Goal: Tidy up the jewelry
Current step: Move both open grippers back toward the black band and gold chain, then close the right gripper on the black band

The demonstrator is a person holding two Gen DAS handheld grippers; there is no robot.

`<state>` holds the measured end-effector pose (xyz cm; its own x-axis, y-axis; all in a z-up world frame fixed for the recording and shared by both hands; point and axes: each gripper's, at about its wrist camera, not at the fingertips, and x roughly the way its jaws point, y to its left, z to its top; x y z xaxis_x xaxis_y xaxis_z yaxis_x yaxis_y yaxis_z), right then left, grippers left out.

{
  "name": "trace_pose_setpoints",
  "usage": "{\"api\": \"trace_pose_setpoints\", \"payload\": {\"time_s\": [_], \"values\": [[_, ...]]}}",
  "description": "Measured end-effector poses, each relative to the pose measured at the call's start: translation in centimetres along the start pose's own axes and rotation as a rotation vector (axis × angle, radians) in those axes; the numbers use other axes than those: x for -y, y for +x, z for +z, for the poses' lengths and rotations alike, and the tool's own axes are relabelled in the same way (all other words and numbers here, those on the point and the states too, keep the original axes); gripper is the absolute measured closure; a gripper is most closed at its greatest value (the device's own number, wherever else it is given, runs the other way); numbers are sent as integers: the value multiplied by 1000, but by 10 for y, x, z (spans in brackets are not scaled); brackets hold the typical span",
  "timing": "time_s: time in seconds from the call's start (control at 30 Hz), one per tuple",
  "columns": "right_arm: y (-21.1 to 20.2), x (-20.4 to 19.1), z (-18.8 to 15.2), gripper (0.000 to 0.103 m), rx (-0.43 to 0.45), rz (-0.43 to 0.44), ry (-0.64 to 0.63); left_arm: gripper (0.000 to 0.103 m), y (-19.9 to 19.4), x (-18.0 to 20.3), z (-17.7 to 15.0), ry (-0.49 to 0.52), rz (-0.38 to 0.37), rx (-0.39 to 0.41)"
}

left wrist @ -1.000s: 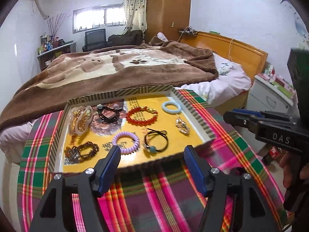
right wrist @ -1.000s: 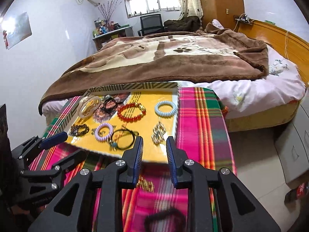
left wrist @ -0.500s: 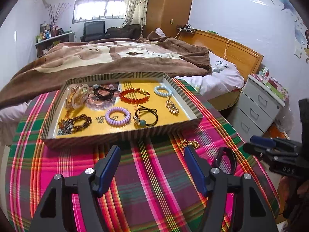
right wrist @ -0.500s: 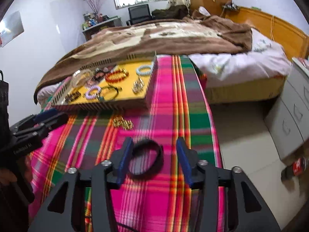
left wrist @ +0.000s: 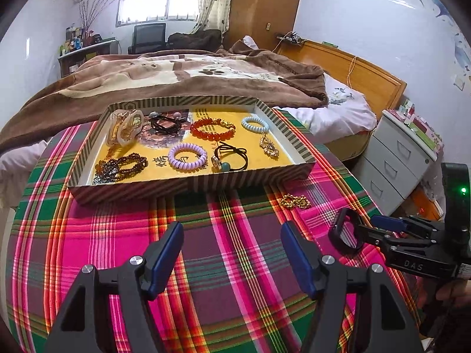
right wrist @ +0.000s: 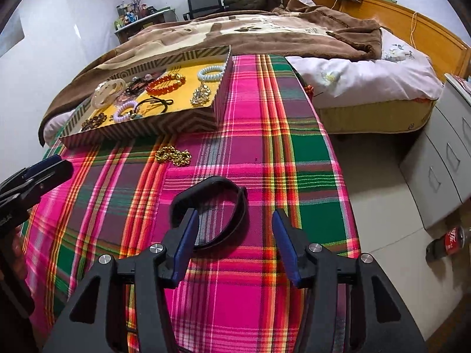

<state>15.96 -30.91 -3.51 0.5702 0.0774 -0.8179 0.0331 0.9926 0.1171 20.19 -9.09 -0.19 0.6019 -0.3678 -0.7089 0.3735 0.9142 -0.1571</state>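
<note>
A black band (right wrist: 213, 180) lies on the plaid cloth, and my right gripper (right wrist: 235, 235) stands open over it. The left finger overlaps the band's left side and the right finger is outside the loop, with no pad pressing. From the left wrist view the band (left wrist: 334, 232) sits at the right gripper (left wrist: 369, 226) tips. A gold chain (right wrist: 173, 154) (left wrist: 294, 201) rests on the cloth near the striped tray (left wrist: 191, 186) (right wrist: 147, 129). The tray holds several bracelets and hair ties. My left gripper (left wrist: 232, 253) (right wrist: 60, 163) hovers open over bare cloth with nothing between its fingers.
The table's right edge drops to a tiled floor with grey drawers (right wrist: 441, 158) and a cola bottle (right wrist: 444, 242). A bed with a brown blanket (left wrist: 176, 79) lies behind the tray. Plaid cloth (left wrist: 103, 235) covers the table.
Both grippers drew back from the tray and sank toward the cloth. The right gripper's jaws widened from nearly shut, and the black band came under its fingers.
</note>
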Motion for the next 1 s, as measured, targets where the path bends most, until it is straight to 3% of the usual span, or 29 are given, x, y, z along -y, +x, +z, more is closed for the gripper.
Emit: {"api": "trace_pose_setpoints", "payload": {"time_s": [0.2,0.33,0.43,0.57,1.0], "values": [[12,-3,0,52,-26,-30,1,35,4,1,-1,-1,-7,-12],[10,-6,-3,76,-12,-19,-7,35,10,4,0,6,-5,-26],[10,-6,-3,77,-10,-18,-12,35,14,7,1,9,-8,-30],[9,-2,-3,92,-3,5,3,35,20,15,3,29,-7,-43],[-13,27,-8,93,57,38,69,35,63,48,14,102,-52,-104]]}}
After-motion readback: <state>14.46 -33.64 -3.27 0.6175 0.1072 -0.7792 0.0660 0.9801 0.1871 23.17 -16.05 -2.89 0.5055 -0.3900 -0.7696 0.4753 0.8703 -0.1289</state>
